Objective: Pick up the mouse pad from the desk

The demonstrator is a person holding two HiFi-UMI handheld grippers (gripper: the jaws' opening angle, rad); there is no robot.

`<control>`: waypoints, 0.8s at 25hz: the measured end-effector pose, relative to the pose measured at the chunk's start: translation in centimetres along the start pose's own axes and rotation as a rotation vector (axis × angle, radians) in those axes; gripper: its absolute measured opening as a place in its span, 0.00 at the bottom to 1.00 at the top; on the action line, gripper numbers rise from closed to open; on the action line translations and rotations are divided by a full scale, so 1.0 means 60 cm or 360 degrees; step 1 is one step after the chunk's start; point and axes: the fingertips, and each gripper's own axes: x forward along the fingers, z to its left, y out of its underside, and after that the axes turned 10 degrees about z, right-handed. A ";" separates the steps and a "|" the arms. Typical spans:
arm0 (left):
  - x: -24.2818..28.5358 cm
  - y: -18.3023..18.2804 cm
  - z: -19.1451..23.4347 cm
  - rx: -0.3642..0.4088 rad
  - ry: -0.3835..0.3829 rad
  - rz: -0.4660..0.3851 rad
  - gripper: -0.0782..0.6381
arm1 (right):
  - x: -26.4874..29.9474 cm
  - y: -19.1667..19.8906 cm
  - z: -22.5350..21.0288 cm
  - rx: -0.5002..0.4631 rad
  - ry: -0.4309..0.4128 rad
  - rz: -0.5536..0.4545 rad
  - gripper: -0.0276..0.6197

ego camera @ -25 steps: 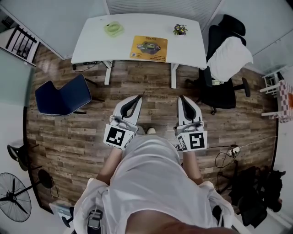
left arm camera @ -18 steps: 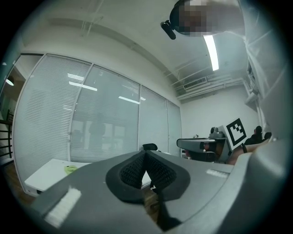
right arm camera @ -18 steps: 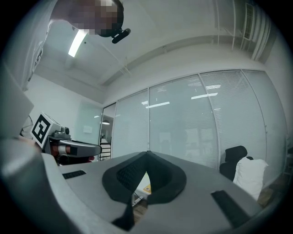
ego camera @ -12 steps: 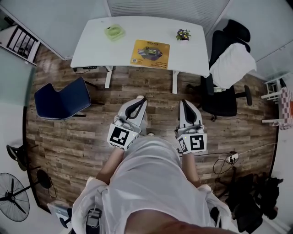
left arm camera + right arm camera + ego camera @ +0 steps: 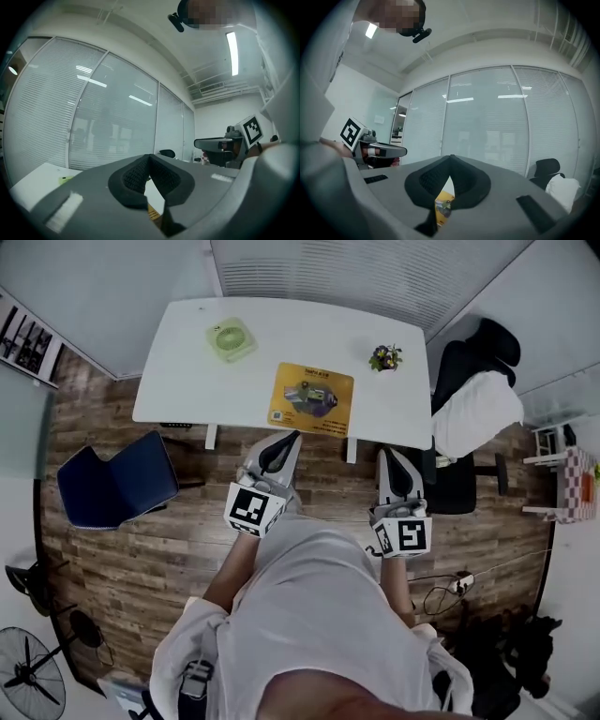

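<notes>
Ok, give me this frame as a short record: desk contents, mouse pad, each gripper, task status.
desk: white desk, three things on it
mouse pad: yellow mouse pad, flat near the desk's front edge, untouched
other items: green round item; small potted plant
left gripper: shut, empty, pointing toward the mouse pad
right gripper: shut, empty, in front of the desk
task status: mouse pad not yet picked up

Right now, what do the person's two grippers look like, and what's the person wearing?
Both the left gripper and right gripper have pale grey tapered tongs with black padded insides, and a white cube with black square markers at the rear. The person wears a white short-sleeved shirt.
</notes>
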 end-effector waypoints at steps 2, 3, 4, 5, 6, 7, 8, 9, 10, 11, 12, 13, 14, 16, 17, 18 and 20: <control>0.036 0.000 0.046 -0.0016 0.0023 0.0054 0.11 | 0.055 -0.010 -0.011 0.0024 -0.0005 0.0026 0.05; 0.056 0.006 0.067 -0.0026 0.0047 0.0100 0.11 | 0.083 -0.014 -0.015 0.0036 -0.0011 0.0041 0.05; 0.077 0.016 0.087 -0.0041 0.0073 0.0145 0.11 | 0.108 -0.018 -0.019 0.0044 -0.0018 0.0056 0.05; 0.096 0.028 0.106 -0.0054 0.0096 0.0185 0.11 | 0.132 -0.021 -0.022 0.0049 -0.0023 0.0071 0.05; 0.114 0.041 0.126 -0.0063 0.0110 0.0222 0.11 | 0.153 -0.024 -0.023 0.0049 -0.0026 0.0084 0.05; 0.131 0.054 0.146 -0.0065 0.0117 0.0258 0.11 | 0.173 -0.027 -0.024 0.0046 -0.0026 0.0094 0.05; 0.146 0.065 0.165 -0.0066 0.0119 0.0289 0.11 | 0.191 -0.030 -0.025 0.0040 -0.0027 0.0104 0.05; 0.159 0.072 0.180 -0.0074 0.0119 0.0313 0.11 | 0.205 -0.032 -0.027 0.0033 -0.0029 0.0115 0.05; 0.170 0.076 0.192 -0.0089 0.0121 0.0324 0.11 | 0.216 -0.033 -0.029 0.0027 -0.0031 0.0128 0.05; 0.177 0.077 0.201 -0.0107 0.0122 0.0322 0.11 | 0.226 -0.032 -0.032 0.0026 -0.0030 0.0142 0.05; 0.183 0.076 0.209 -0.0122 0.0121 0.0309 0.11 | 0.235 -0.030 -0.036 0.0028 -0.0029 0.0156 0.05; 0.189 0.074 0.216 -0.0127 0.0113 0.0288 0.11 | 0.244 -0.027 -0.041 0.0032 -0.0028 0.0168 0.05; 0.195 0.072 0.224 -0.0123 0.0096 0.0265 0.11 | 0.254 -0.025 -0.047 0.0033 -0.0028 0.0179 0.05; 0.208 0.068 0.239 -0.0105 0.0049 0.0227 0.11 | 0.274 -0.018 -0.058 0.0036 -0.0037 0.0196 0.05; 0.214 0.068 0.245 -0.0097 0.0026 0.0218 0.11 | 0.282 -0.015 -0.063 0.0040 -0.0043 0.0199 0.05; 0.218 0.069 0.250 -0.0089 0.0005 0.0214 0.11 | 0.290 -0.013 -0.068 0.0043 -0.0051 0.0201 0.05; 0.227 0.074 0.261 -0.0079 -0.0035 0.0219 0.11 | 0.305 -0.013 -0.076 0.0051 -0.0069 0.0203 0.05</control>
